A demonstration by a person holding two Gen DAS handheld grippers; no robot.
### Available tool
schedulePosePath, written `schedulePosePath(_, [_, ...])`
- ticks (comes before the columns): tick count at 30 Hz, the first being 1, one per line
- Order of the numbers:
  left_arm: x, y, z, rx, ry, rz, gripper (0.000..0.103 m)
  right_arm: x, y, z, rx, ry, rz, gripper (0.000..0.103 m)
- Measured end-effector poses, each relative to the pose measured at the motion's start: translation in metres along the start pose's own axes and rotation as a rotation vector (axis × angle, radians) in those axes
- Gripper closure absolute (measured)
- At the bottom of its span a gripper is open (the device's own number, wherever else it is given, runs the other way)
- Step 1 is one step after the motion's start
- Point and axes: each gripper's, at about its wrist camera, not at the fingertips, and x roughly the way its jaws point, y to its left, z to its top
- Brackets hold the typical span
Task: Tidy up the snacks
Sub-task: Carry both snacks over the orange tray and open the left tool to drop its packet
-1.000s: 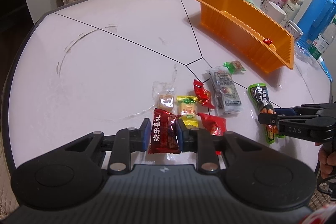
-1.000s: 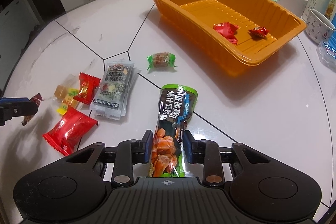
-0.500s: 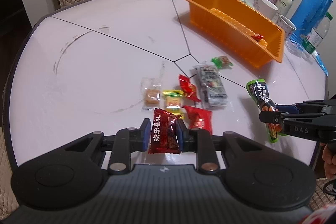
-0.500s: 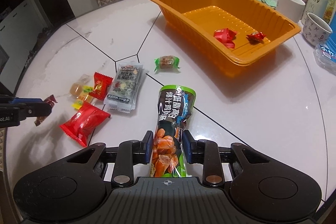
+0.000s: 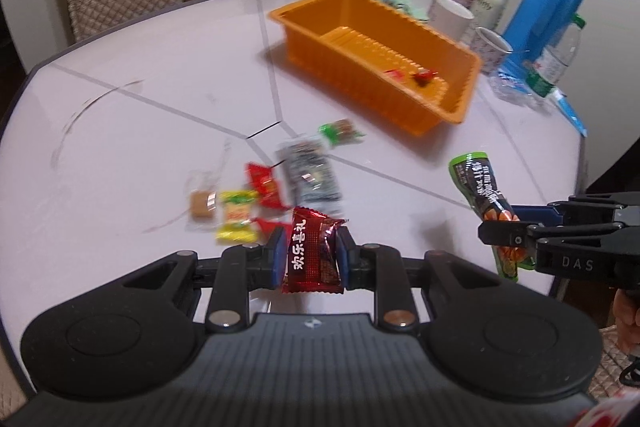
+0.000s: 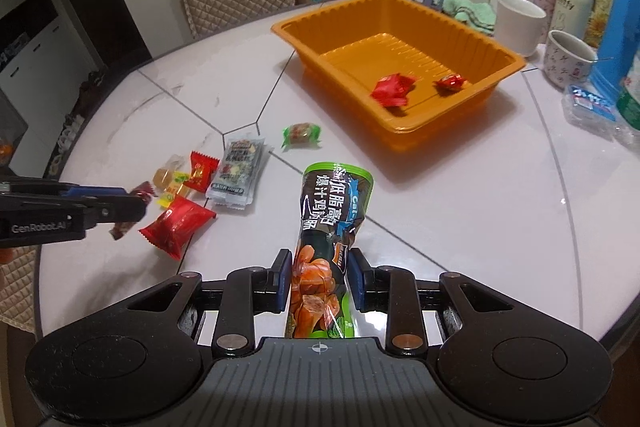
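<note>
My left hand-held gripper (image 5: 310, 259) grips a dark red candy packet (image 5: 312, 253), my right hand-held gripper (image 6: 320, 281) a green snack pouch (image 6: 326, 243), both above the tabletop (image 6: 460, 207).

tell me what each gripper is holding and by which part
The left gripper clamps a dark red candy packet across its middle. The right gripper grips a long green snack pouch by its lower half.

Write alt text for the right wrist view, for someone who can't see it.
The right gripper holds a long green snack pouch above a white table, pointing toward an orange tray with two red candies inside. At left, the left gripper holds a dark red candy over loose snacks.
</note>
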Motion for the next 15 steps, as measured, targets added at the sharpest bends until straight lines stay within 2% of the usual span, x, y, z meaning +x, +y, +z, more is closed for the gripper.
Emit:
schedulePosePath(8, [0.012,-0.040,0.028,0.046,-0.022,-0.038,0.080,-0.023,-0.019,0.021,0.017,-0.035,-0.002,0.073])
schedulePosePath(15, [0.028,-0.062,0.067,0.070,-0.053,-0.036,0.080,-0.023,-0.031,0.052,0.012,-0.070,0.023,0.073])
